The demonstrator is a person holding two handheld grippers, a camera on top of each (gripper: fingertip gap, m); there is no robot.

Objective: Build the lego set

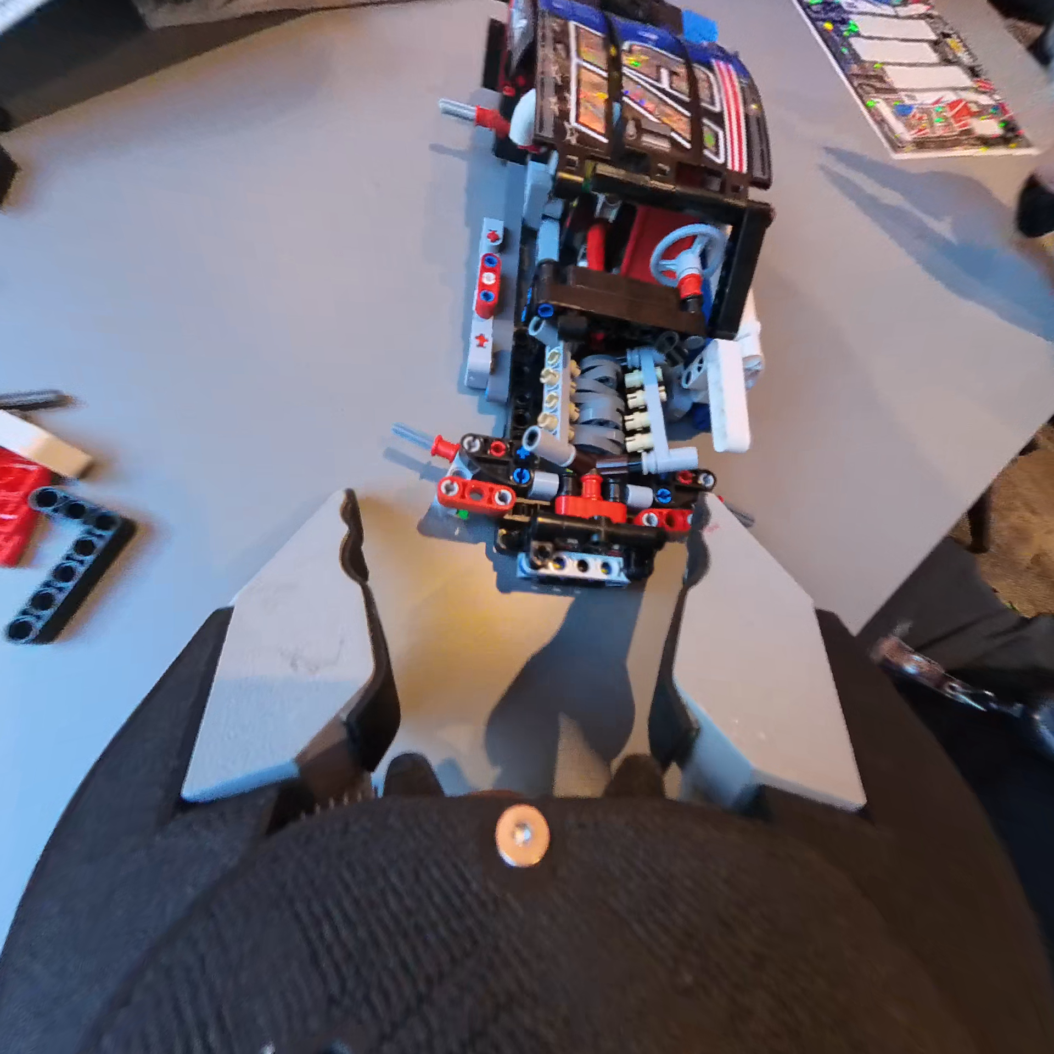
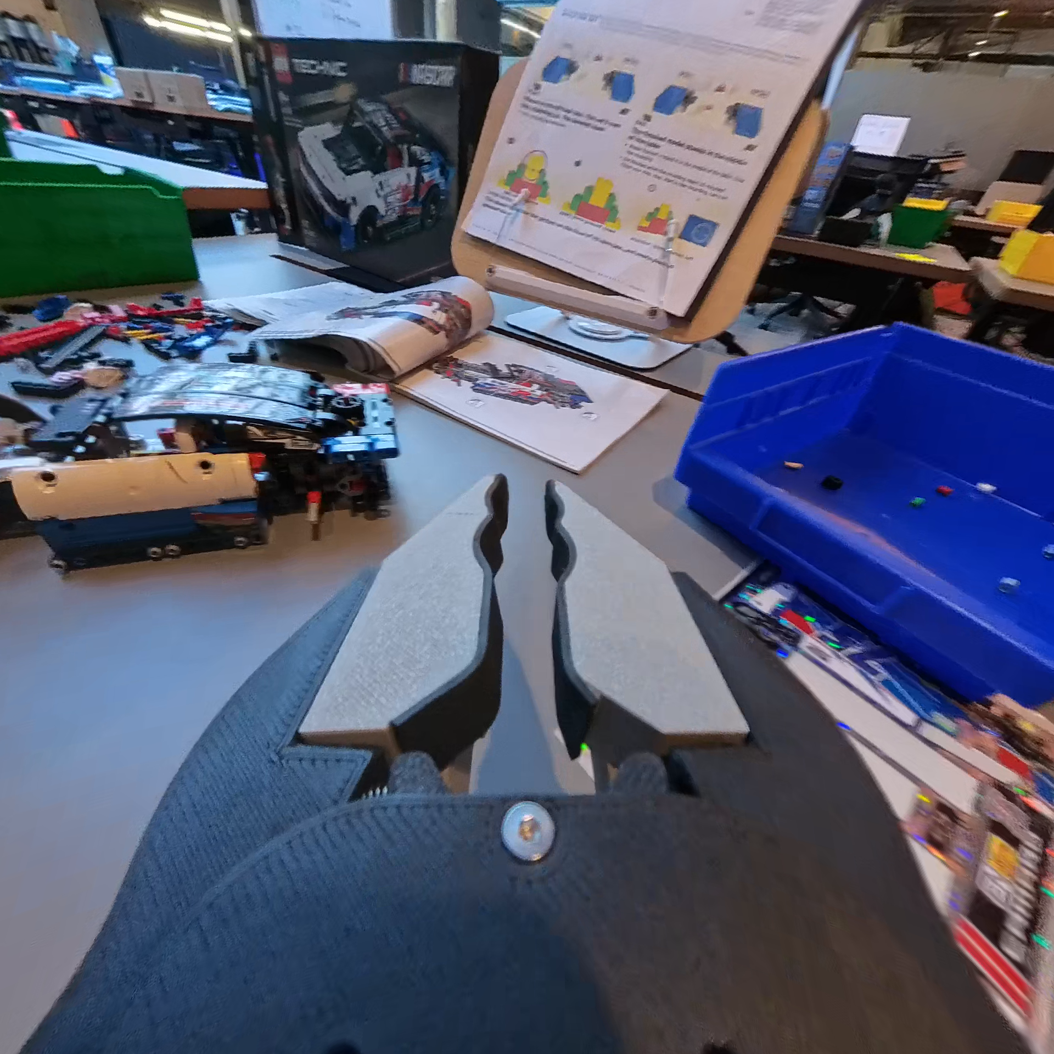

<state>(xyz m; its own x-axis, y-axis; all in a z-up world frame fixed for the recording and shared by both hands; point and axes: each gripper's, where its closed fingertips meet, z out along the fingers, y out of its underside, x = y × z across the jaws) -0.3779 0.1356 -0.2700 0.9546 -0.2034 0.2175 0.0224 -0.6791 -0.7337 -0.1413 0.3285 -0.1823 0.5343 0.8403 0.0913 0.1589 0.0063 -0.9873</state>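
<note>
Left claw (image 1: 522,530) spread wide before half-built lego car (image 1: 616,319); right claw (image 2: 526,502) nearly closed, empty. Only right view shows blue bin (image 2: 890,513), printed set box (image 2: 371,154).

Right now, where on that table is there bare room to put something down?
Bare grey table lies left of the lego car, up to the black angled beam. Another free strip runs between the car and the blue bin, just ahead of the right tongs. It is crowded behind the car, where loose pieces and the open booklet lie.
</note>
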